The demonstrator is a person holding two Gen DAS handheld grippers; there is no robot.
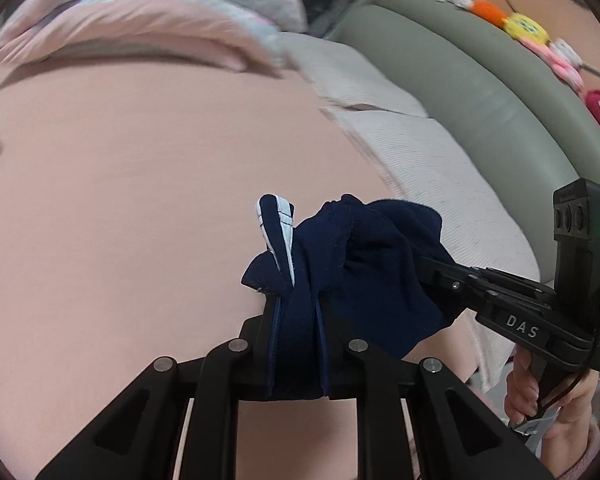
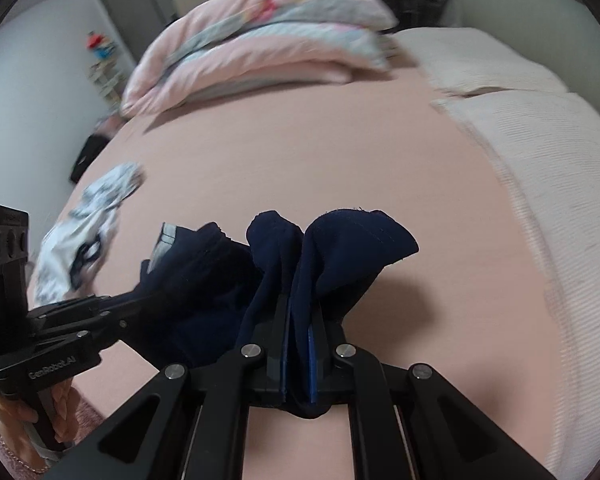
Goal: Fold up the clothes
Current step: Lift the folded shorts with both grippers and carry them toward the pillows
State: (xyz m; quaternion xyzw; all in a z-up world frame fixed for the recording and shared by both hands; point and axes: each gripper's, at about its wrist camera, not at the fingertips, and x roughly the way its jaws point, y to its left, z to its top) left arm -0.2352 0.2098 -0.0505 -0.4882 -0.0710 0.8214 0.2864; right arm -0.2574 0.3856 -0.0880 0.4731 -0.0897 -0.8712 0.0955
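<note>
A navy garment point(image 1: 364, 264) with a white stripe at one edge hangs bunched between both grippers above the pink bed sheet point(image 1: 140, 200). My left gripper point(image 1: 296, 308) is shut on one part of the cloth. My right gripper point(image 2: 300, 320) is shut on another part of the navy garment point(image 2: 324, 248). In the left wrist view the right gripper point(image 1: 428, 268) comes in from the right into the cloth. In the right wrist view the left gripper point(image 2: 140, 304) comes in from the left. The two grippers are close together.
A folded pink and grey quilt point(image 2: 260, 40) lies at the far end of the bed. A white patterned garment point(image 2: 88, 216) lies crumpled at the left. A cream ribbed blanket point(image 2: 540, 168) covers the right side, beside a grey padded headboard point(image 1: 480, 92).
</note>
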